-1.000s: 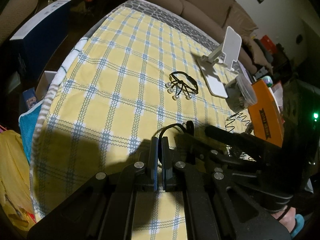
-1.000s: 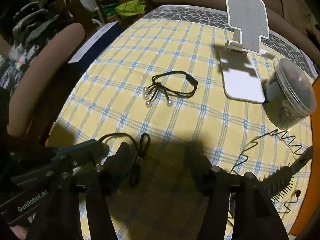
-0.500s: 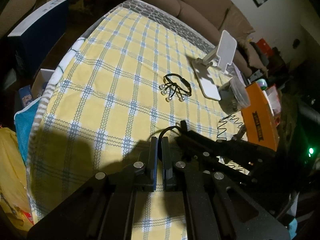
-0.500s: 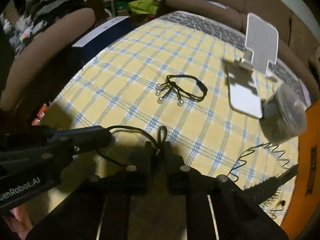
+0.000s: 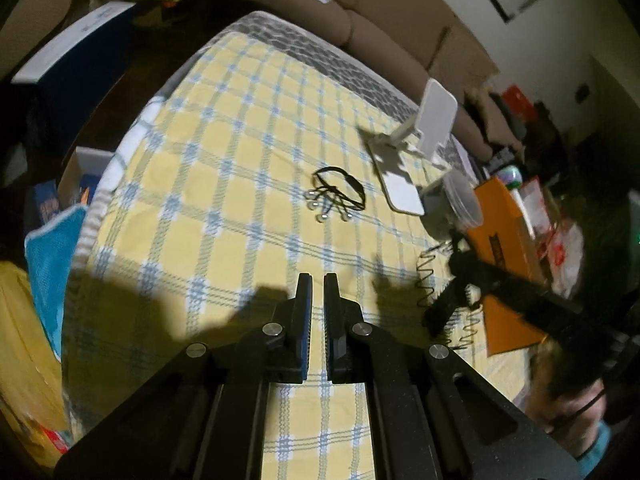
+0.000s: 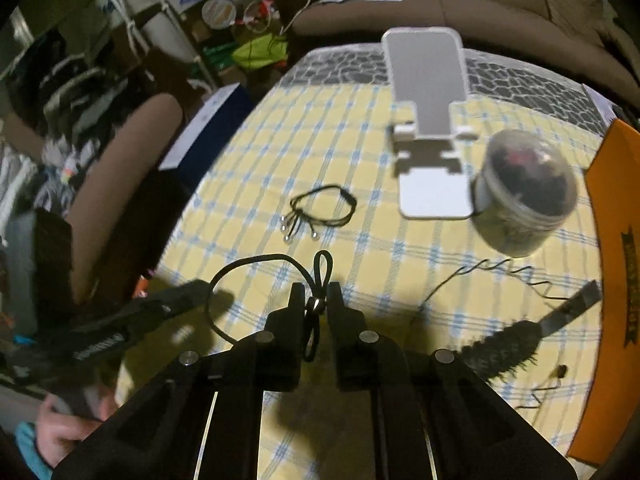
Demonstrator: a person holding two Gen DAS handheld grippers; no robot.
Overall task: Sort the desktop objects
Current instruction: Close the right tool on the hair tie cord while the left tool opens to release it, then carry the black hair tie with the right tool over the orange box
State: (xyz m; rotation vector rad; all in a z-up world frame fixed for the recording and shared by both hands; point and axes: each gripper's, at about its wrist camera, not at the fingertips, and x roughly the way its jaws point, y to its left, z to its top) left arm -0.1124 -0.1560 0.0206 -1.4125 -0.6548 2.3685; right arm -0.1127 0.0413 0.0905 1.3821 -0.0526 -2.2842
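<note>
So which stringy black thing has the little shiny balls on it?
Find the white phone stand on the yellow checked tablecloth. Just left of its base, flat on the cloth, lies a black cord loop. Only it ends in small pearl-like beads, unlike the plain cord held in the right gripper.

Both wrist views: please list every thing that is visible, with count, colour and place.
tablecloth: one, yellow with blue checks, covers table
beaded cord: one, black with silver beads, cloth centre
phone stand: one, white, far side
jar: one, clear, beside stand
box: one, orange, right edge
hairbrush: one, black, near right
coiled wire: one, black, by brush
black cord: one, held
right gripper: fingers closed on black cord
left gripper: fingers nearly together, nothing held
</note>
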